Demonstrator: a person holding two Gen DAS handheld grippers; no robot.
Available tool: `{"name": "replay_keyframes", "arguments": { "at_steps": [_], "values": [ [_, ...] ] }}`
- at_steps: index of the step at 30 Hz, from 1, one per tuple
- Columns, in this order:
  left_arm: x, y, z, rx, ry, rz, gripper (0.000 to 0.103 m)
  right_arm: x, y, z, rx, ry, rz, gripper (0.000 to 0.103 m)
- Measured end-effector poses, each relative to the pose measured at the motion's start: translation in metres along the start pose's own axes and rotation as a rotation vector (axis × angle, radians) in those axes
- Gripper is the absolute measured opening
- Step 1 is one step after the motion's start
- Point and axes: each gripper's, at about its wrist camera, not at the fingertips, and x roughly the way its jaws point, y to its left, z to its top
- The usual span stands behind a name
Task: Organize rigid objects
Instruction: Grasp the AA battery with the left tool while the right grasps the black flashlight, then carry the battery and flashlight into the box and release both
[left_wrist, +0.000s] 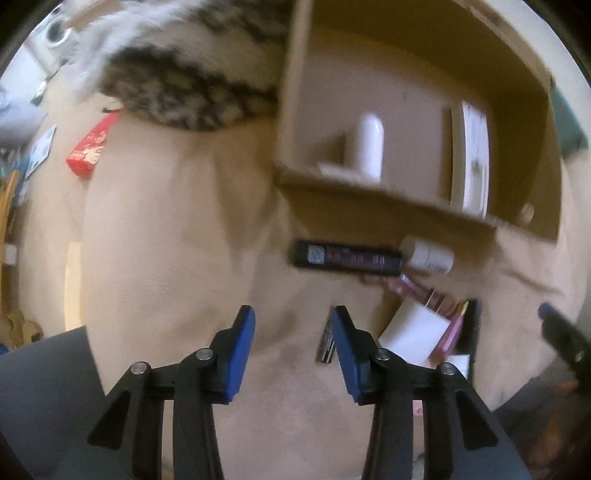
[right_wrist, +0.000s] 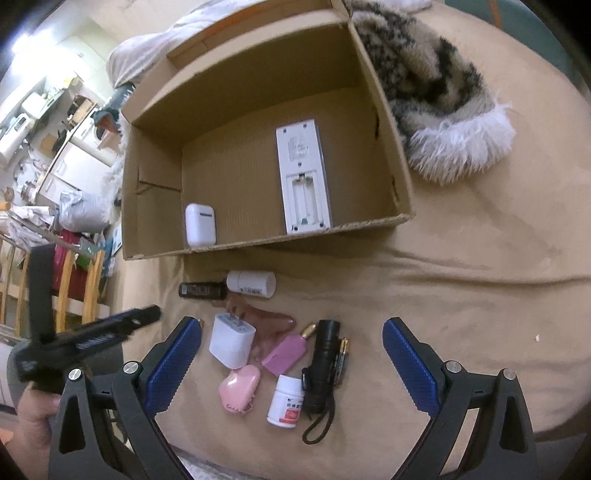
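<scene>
A cardboard box (right_wrist: 369, 225) lies open on a tan blanket and holds a white remote (right_wrist: 302, 177) and a white earbud case (right_wrist: 200, 225). In front of it lie a black tube (right_wrist: 202, 290), a white bottle (right_wrist: 252, 283), a white charger (right_wrist: 232, 339), a pink flask (right_wrist: 286, 352), a pink case (right_wrist: 240, 391), a black flashlight (right_wrist: 323, 365), batteries (right_wrist: 341, 360) and a pill bottle (right_wrist: 286, 400). My right gripper (right_wrist: 291, 354) is open above these items. My left gripper (left_wrist: 293, 347) is open and empty over the blanket, left of the pile; the black tube (left_wrist: 347, 257) and box (left_wrist: 369, 195) lie ahead.
A furry leopard-print garment (right_wrist: 436, 92) lies right of the box. A red packet (left_wrist: 92, 146) lies far left on the blanket. Chairs and clutter (right_wrist: 44, 258) stand beyond the bed's left edge. The left gripper's body (right_wrist: 88, 339) shows at the right wrist view's left.
</scene>
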Motion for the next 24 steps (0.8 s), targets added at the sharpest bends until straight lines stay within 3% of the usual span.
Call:
{"name": "replay_keyframes", "arguments": {
  "at_steps": [4,5,6,9,12,13,16,24],
  "values": [
    [0.017,-0.020,-0.005,0.096,0.043,0.042,0.039,0.016,-0.012,-0.001,0.022,0.064,-0.076,0.102],
    [0.020,-0.022,-0.006,0.106,0.048,0.048,0.039,0.021,-0.015,-0.003,0.016,0.083,-0.116,0.096],
    [0.023,-0.024,-0.007,0.115,0.057,0.053,0.039,0.026,-0.019,-0.004,0.027,0.110,-0.134,0.078],
    [0.031,-0.025,-0.007,0.113,0.073,0.057,0.039,0.040,-0.031,-0.008,0.083,0.188,-0.094,0.058],
    [0.035,-0.026,-0.007,0.123,0.075,0.066,0.021,0.048,-0.027,-0.010,0.078,0.219,-0.035,0.041],
    [0.036,-0.026,-0.007,0.125,0.080,0.063,0.010,0.050,-0.025,-0.011,0.078,0.229,-0.012,0.036],
    [0.037,-0.026,-0.008,0.124,0.088,0.068,0.009,0.060,-0.021,-0.012,0.088,0.263,0.029,0.028],
    [0.031,-0.016,-0.010,0.083,0.089,0.057,0.009,0.077,-0.017,-0.018,0.062,0.325,-0.043,0.024]
  ]
}}
